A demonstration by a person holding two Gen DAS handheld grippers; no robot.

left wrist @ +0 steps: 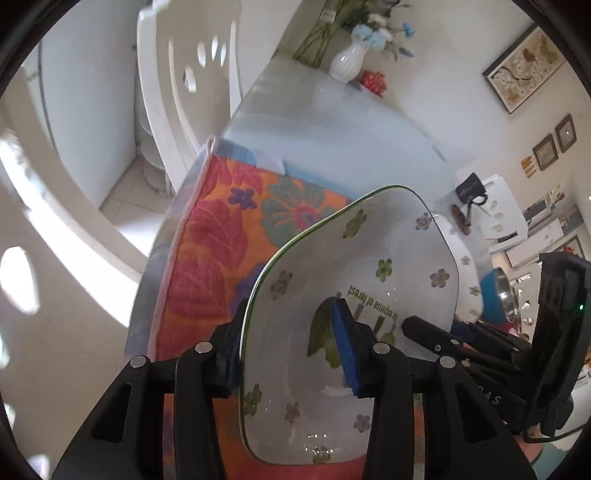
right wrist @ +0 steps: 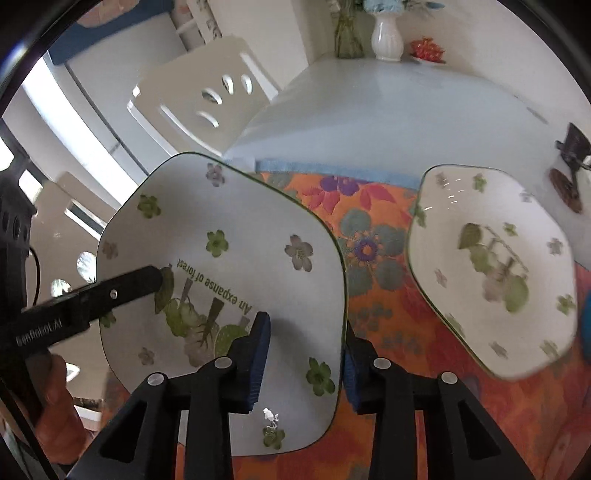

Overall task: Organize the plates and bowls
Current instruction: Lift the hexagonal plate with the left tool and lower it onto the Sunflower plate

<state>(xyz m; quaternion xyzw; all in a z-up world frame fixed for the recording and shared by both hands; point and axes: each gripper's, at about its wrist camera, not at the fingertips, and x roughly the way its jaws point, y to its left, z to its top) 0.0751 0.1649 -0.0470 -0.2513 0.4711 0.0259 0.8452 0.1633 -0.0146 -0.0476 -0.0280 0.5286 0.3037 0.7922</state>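
White floral plate (right wrist: 236, 258) hangs above the orange cloth (right wrist: 373, 236), its rim between both sets of pads: left hand-held gripper (left wrist: 291, 354) clamps it; right hand-held gripper (right wrist: 306, 365) straddles it, contact unclear. Second plate (right wrist: 491, 266) is blurred.

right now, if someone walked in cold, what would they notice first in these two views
First, the flower-printed square plate lifted over the orange floral cloth: the left gripper pinches one edge, while the right gripper straddles the opposite edge, its pads not visibly pressing. Next, a second matching plate to the right on the cloth. Then the white vase of flowers at the table's far end.
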